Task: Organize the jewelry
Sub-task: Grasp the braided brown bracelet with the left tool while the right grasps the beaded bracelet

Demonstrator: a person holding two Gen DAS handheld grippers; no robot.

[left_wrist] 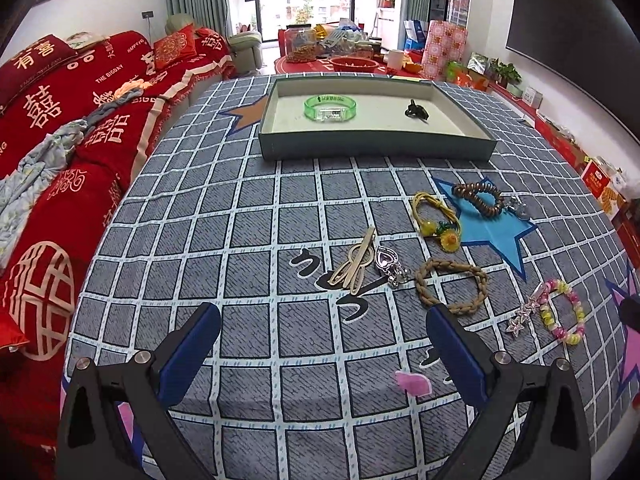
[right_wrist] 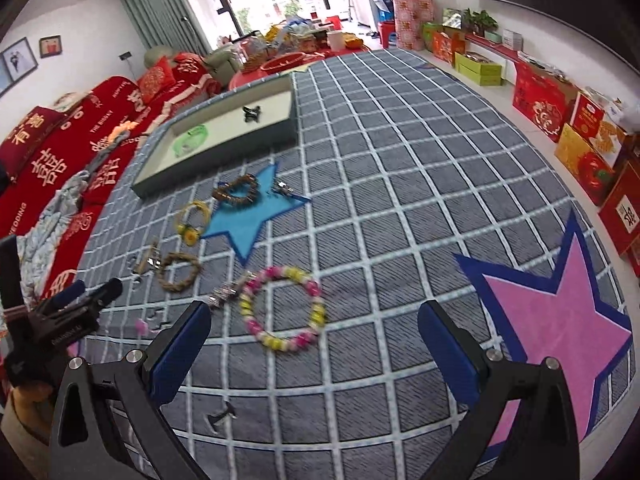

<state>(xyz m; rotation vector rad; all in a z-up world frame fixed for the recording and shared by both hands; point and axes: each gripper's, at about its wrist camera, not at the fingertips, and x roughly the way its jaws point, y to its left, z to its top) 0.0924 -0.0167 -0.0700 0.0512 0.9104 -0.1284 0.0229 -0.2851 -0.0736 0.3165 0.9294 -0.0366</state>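
A shallow grey-green box at the table's far side holds a green bangle and a black clip. Loose on the checked cloth lie a beige hair clip, a silver heart clip, a braided tan band, a yellow flower tie, a brown coil tie, a star clip and a pink-yellow bead bracelet. My left gripper is open, short of the clips. My right gripper is open around the bracelet's near side.
A red-covered sofa runs along the table's left edge. Red gift boxes line the floor on the right. The other gripper, held by a hand, shows at the right wrist view's left edge. A cluttered red table stands beyond the box.
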